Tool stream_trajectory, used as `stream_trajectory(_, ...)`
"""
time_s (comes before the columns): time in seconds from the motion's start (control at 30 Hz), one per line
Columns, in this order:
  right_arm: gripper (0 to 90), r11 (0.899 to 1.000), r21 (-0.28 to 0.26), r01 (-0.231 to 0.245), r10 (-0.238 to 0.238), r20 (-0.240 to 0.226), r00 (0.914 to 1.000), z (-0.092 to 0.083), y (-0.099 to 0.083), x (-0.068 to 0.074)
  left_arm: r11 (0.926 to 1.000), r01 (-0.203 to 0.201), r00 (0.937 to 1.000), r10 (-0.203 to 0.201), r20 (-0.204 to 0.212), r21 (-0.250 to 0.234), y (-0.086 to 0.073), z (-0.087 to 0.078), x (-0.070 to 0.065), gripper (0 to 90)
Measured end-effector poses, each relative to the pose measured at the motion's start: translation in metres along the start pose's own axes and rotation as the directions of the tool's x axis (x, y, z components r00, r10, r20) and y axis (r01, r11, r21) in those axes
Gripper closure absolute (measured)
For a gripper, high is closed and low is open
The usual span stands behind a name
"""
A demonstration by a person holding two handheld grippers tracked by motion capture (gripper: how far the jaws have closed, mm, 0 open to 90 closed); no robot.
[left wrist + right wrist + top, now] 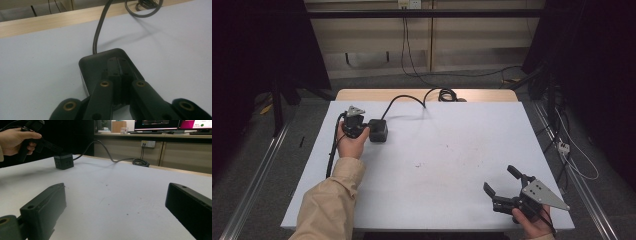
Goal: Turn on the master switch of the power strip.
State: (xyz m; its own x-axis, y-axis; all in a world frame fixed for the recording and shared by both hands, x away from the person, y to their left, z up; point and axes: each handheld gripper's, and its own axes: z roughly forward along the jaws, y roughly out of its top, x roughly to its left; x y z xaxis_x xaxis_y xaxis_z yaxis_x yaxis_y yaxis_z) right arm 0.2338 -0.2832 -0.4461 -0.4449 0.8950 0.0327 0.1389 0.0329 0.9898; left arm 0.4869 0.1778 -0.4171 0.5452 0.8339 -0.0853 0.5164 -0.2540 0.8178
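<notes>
Small black cube-shaped power block (378,130) with trailing grey cable (404,98) sits upper left of the high view on the white table (452,165). Left gripper (362,131), jaws clenched together, presses its top, likely steadying it. Right gripper (500,183) waits released, lower right.

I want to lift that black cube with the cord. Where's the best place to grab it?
Probably grip the black cube across two flat opposite side walls, coming down from above. Its top is bare, and the cord leaves from the far side, so pick the walls away from it. The left gripper already rests there, shut.
</notes>
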Motion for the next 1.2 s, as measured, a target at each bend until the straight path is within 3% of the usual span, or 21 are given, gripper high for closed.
stream_trajectory(0.7, 2.7, 1.000, -0.003, 0.005, -0.005, -0.002, 1.0000, -0.0003, 0.0003, 0.0001, 0.9997, -0.022, 0.9996, 0.022, -0.019, 0.007, 0.0004, 0.0006, -0.0026, 90.0)
stream_trajectory(0.8, 2.7, 1.000, -0.002, 0.006, -0.006, -0.002, 1.0000, -0.0004, 0.0002, -0.0001, 1.0000, -0.004, 0.9999, 0.004, -0.013, 0.003, 0.0002, 0.0009, -0.0020, 90.0)
stream_trajectory(1.1, 2.7, 1.000, -0.002, 0.006, -0.006, -0.003, 1.0000, -0.0003, 0.0002, -0.0002, 1.0000, -0.002, 0.9999, 0.002, -0.015, 0.006, 0.0000, 0.0008, -0.0026, 90.0)
stream_trajectory(1.2, 2.7, 1.000, -0.001, 0.007, -0.007, -0.003, 1.0000, -0.0005, 0.0004, 0.0004, 0.9998, -0.019, 0.9996, 0.019, -0.021, 0.010, 0.0000, 0.0006, -0.0031, 90.0)
